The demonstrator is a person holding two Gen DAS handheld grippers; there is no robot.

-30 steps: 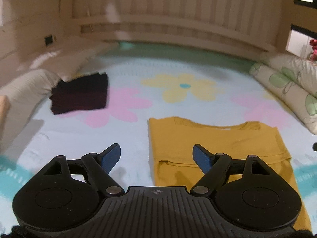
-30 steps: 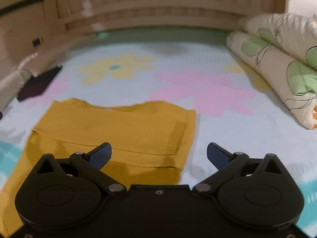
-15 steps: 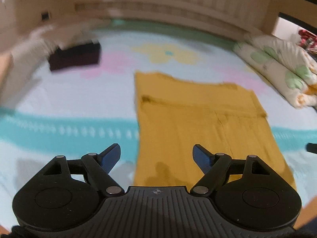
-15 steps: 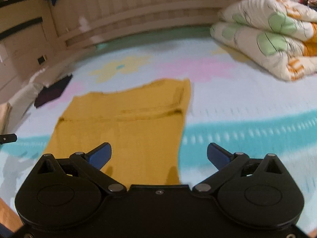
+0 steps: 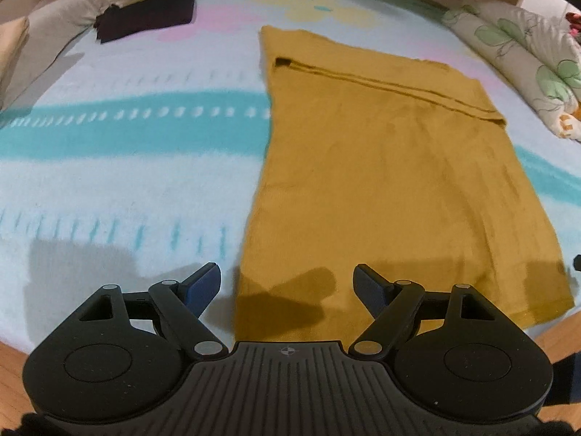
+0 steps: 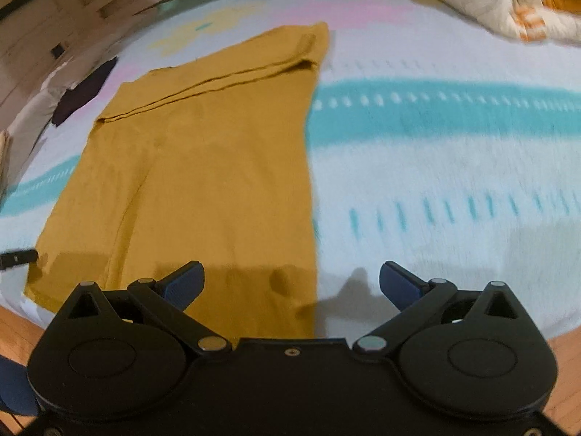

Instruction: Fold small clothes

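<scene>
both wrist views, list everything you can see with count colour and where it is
shirt: one, mustard yellow, laid flat in the middle of the bed with sleeves folded in
dark clothing: one folded piece, near black, far left on the bed
bedsheet: one, pale blue with teal band and pink and yellow flowers, under everything
quilt: one rolled, cream with green leaf print, far right
pillow: one, beige, far left edge
floor: brown wood, at the near bed edge
left claw: one, black with blue pads, open over the shirt's near left corner
right claw: one, black with blue pads, open over the shirt's near right corner
</scene>
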